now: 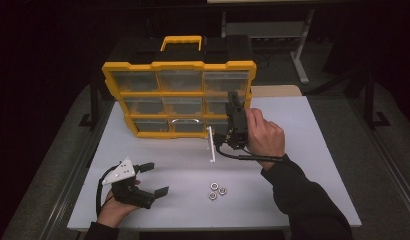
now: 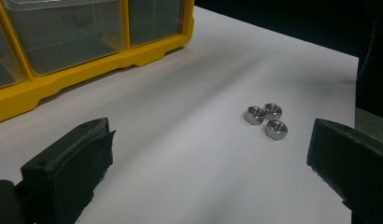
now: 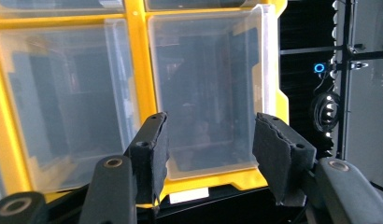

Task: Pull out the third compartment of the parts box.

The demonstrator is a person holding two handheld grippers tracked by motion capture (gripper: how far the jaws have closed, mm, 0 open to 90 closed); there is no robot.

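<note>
Right gripper [image 1: 232, 100] raised against the front of the yellow organizer [image 1: 179, 98], jaws part-open with nothing between them, framing a clear drawer [image 3: 210, 95] at the right end of its row, apparently lined up to pull that drawer out. Drawer dead ahead at 12 o'clock in the right gripper view, close, not yet pinched. Left gripper [image 1: 154, 178] resting low on the worktop [image 1: 303, 150], jaws wide and empty, seemingly waiting. Three steel nuts [image 2: 266, 121] clustered at about 1 o'clock ahead of it, apart, likely meant for the drawer.

Dim room, lit tabletop, soft focus throughout.
</note>
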